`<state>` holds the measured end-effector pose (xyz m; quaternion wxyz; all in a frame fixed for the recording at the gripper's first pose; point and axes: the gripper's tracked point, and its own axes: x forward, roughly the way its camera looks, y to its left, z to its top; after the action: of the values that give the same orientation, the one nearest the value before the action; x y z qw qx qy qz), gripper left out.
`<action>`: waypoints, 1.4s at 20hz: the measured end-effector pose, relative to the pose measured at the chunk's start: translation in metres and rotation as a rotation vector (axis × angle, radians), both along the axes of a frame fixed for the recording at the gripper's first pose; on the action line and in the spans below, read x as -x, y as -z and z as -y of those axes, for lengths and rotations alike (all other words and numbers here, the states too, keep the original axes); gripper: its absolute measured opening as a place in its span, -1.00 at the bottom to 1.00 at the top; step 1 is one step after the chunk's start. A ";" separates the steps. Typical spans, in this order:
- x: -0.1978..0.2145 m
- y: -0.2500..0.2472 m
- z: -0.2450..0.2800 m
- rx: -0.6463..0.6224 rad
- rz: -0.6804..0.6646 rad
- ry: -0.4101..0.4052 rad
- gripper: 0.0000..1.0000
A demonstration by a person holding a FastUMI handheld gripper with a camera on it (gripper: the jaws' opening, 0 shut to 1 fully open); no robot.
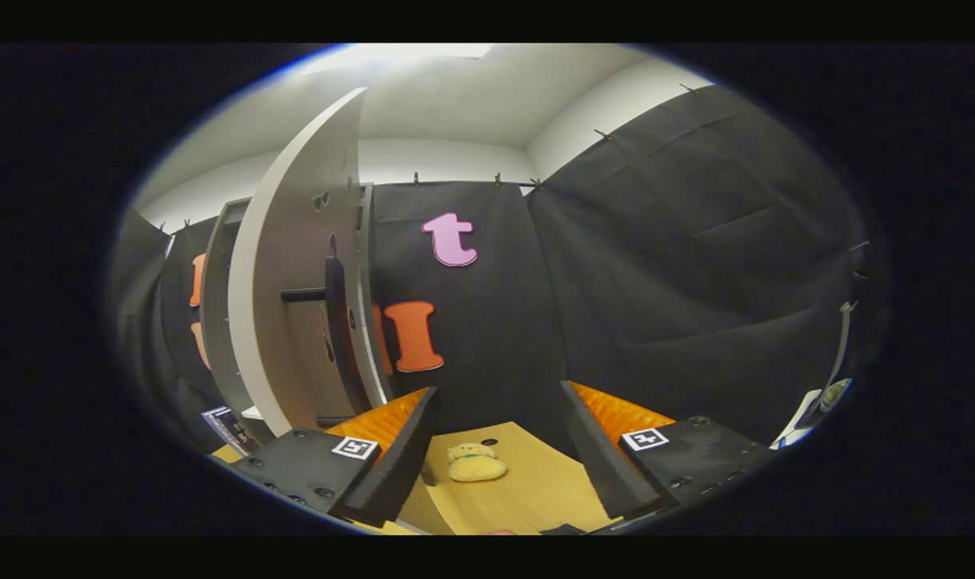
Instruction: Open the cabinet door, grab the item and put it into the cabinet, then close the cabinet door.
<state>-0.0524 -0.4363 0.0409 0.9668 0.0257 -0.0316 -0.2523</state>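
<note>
- Two fingers of our gripper [499, 450] are spread wide, pinching nothing.
- We see the yellow plush toy [474, 463] lying on the wooden tabletop [535, 490], between the fingers, touching neither.
- Cabinet door [294, 273] stands swung open, ahead and left, dark bar handle [336, 322] on it.

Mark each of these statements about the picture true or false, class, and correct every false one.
1. The cabinet door stands open. True.
2. The gripper is shut on the soft toy. False: its fingers are spread apart and empty, and the toy lies on the table between and just ahead of them.
3. The toy is already inside the cabinet. False: it lies on the table.
4. A dark handle sticks out from the door. True.
</note>
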 end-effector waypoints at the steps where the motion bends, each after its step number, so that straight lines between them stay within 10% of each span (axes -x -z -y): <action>1: 0.000 -0.001 -0.003 0.011 -0.001 0.010 0.91; 10: -0.016 0.004 -0.084 0.049 -0.037 -0.047 0.90; 28: -0.170 0.054 -0.295 -0.048 -0.084 -0.499 0.93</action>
<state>0.1178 -0.1417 -0.0127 0.9987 0.0453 0.0219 -0.0075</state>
